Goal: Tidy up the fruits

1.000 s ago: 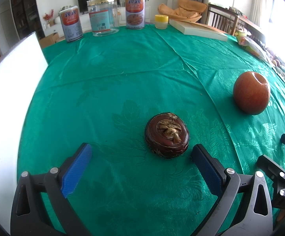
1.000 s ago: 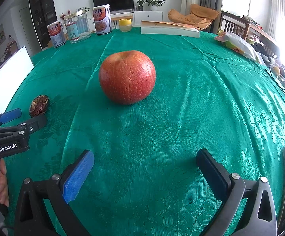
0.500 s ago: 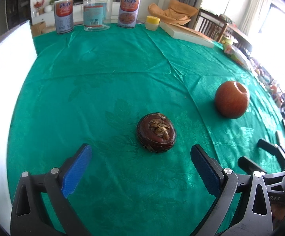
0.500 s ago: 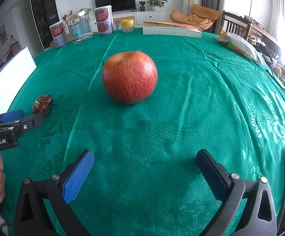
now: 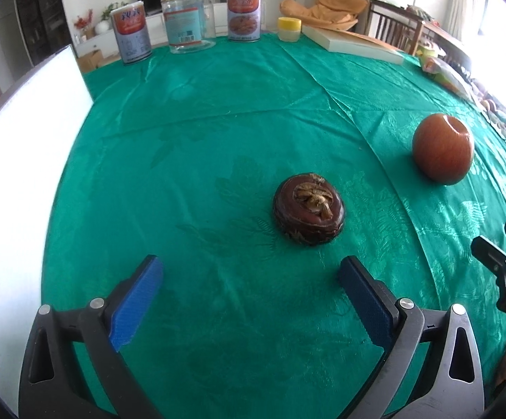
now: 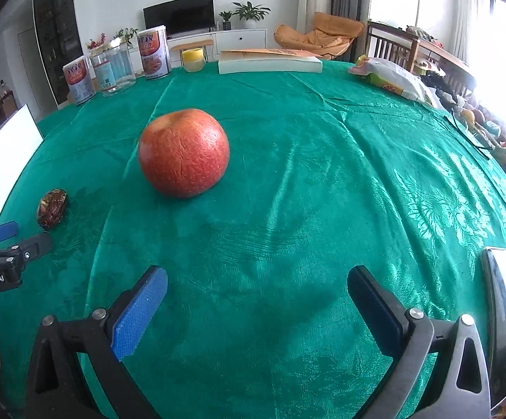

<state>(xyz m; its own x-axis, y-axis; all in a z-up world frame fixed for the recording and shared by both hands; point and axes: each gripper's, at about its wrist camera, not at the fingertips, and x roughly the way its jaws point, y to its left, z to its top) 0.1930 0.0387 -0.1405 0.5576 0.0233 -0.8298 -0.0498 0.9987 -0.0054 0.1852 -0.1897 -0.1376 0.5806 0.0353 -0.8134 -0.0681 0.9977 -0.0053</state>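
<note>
A dark brown mangosteen (image 5: 309,208) lies on the green tablecloth just ahead of my open, empty left gripper (image 5: 251,281); it also shows small at the left of the right wrist view (image 6: 52,208). A red apple (image 6: 183,152) sits ahead and left of my open, empty right gripper (image 6: 257,288); it also shows at the right of the left wrist view (image 5: 442,148). Each gripper appears at the edge of the other's view.
A white board (image 5: 19,160) stands along the table's left side. Two tins (image 5: 244,12), a clear jar (image 5: 187,21), a yellow-lidded cup (image 5: 289,29) and a flat box (image 5: 354,43) line the far edge. A snack bag (image 6: 392,78) lies far right.
The left gripper has drawn slightly closer to the mangosteen and turned a little. The right gripper has shifted rightward, so the apple sits further left. Both stay open.
</note>
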